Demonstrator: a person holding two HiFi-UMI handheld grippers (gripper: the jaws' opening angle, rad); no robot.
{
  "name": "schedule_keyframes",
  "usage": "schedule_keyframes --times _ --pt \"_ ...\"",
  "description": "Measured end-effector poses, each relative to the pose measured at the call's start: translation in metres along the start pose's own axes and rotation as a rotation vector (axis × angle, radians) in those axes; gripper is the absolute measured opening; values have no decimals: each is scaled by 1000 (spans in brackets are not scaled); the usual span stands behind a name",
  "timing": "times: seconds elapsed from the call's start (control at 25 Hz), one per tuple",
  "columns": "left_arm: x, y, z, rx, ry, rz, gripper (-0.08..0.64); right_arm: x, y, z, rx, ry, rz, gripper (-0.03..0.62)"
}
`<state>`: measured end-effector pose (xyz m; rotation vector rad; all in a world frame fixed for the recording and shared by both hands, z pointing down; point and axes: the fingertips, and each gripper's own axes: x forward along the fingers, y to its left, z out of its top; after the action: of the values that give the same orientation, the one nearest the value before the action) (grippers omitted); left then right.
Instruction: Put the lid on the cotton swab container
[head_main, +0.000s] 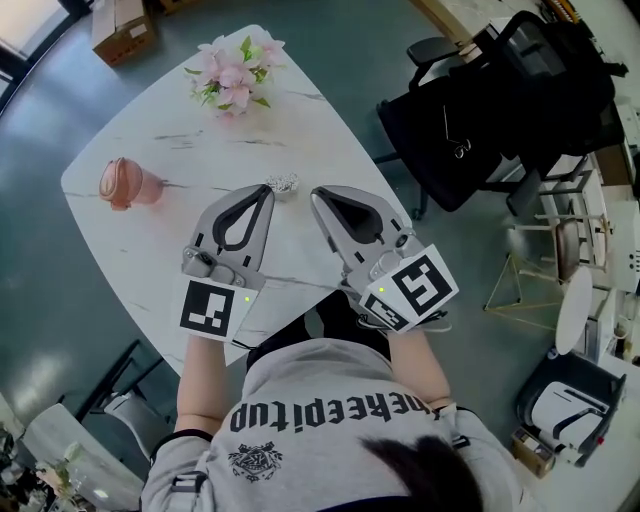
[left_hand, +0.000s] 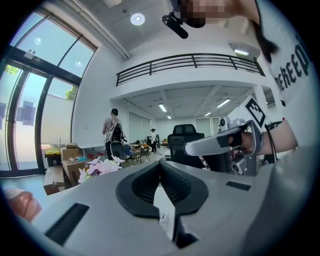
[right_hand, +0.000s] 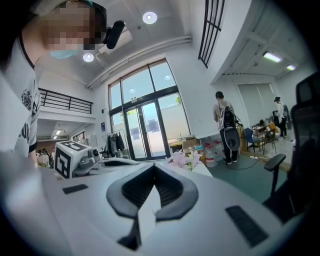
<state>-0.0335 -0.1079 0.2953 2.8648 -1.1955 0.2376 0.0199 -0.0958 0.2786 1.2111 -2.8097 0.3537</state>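
Bright daylight from tall windows (right_hand: 145, 120), ceiling lamps (left_hand: 137, 19) lit, fisheye bending at edges, near surfaces perhaps slightly soft

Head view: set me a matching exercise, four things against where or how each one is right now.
Things:
1. flowers
2. pink container
3. black chair
4. left tongs

Places or states:
A. shut, holding nothing
B. off the table, to its right
C. at the table's far end
D. near the table's left edge

Pairs: 1-C; 2-D; 3-B; 4-A
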Motion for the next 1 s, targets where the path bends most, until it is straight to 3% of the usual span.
schedule_keyframes --times 1.0 --pt "22 22 -87 -57 67 -50 17 37 -16 -63 71 103 -47 11"
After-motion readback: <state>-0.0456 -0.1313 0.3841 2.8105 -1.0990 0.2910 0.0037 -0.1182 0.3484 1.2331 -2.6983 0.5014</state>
